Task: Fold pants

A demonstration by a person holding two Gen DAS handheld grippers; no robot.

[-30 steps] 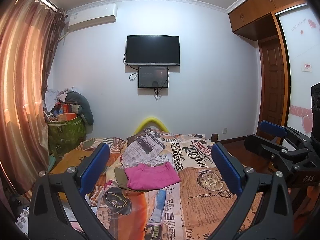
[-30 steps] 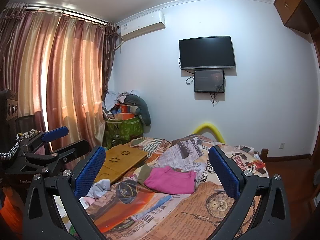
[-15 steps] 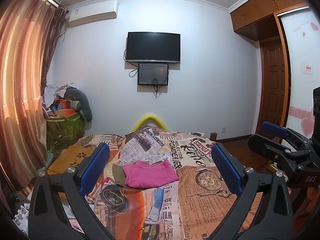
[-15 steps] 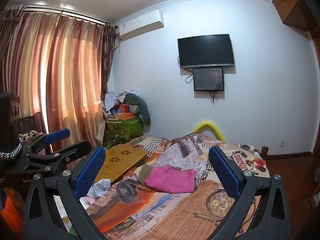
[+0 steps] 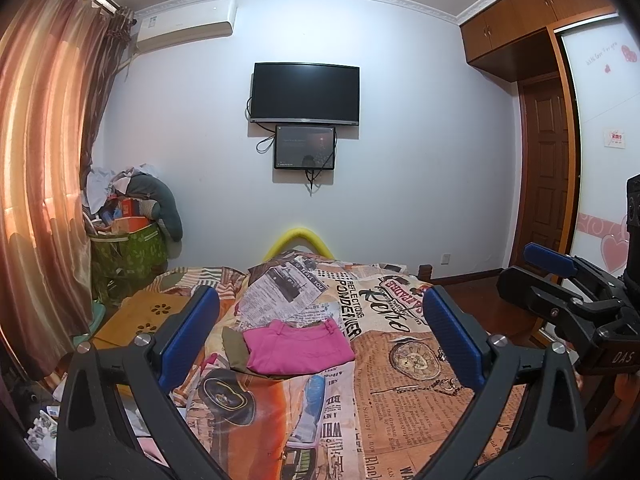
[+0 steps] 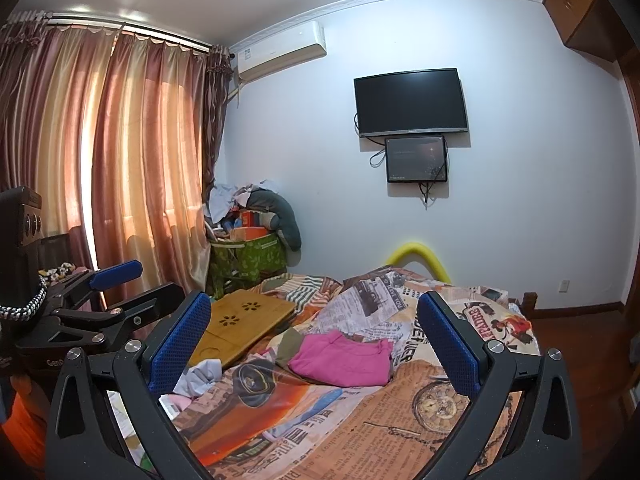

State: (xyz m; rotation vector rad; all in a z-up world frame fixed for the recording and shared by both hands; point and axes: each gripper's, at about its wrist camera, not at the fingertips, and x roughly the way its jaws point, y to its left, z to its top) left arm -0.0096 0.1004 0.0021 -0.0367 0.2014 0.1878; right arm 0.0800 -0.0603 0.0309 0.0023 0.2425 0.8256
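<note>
With both the left tool (image 5: 320, 336) and right tool (image 6: 314, 334) wide open and empty, the folded pink pants (image 5: 298, 345) lie well ahead of them on the bed (image 5: 420, 380); best withdraw without snagging them.

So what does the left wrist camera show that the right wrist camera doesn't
Only the left wrist view shows the brown door, the white wardrobe panel with pink hearts and the right claw at its right edge.

Only the right wrist view shows the full width of the curtains, the crumpled pale cloth by the bamboo lap tray, and the left claw at its left edge.

Both show the folded pink pants on the newspaper-print bedspread, the wall TV and the air conditioner. Both claws are open and empty.
</note>
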